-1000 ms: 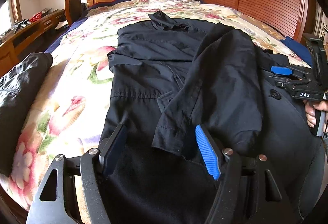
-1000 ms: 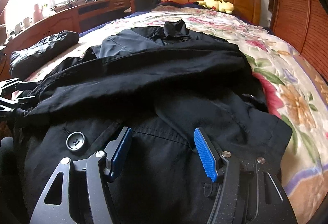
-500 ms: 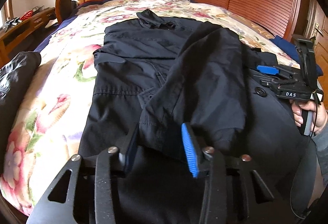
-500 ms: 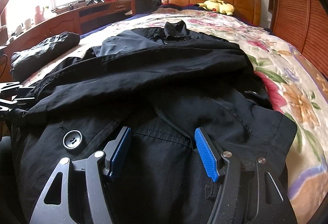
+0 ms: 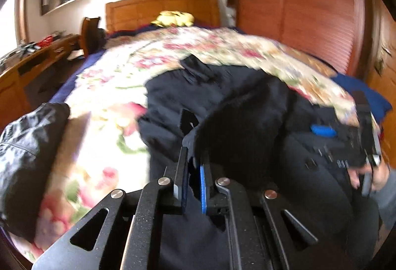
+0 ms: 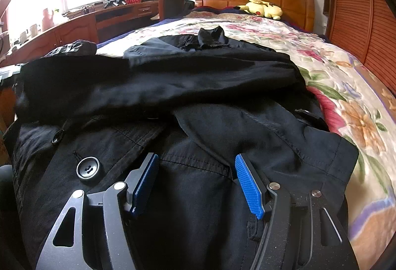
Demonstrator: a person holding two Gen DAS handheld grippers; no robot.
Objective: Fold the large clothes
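From the left wrist camera, blurred: the left gripper (image 5: 194, 166) is closing its jaws, now narrow, pinching the cuff edge of the black sleeve (image 5: 237, 131) of the large black cotton coat (image 5: 173, 94), which lies spread on the floral quilted bedspread (image 5: 118, 87). The person's hand (image 5: 368, 174) shows at the right edge. From the right wrist camera: the right gripper (image 6: 196, 171) stands wide over the coat's hem, its blue pads clear of the cloth, beside a round black button (image 6: 87, 168).
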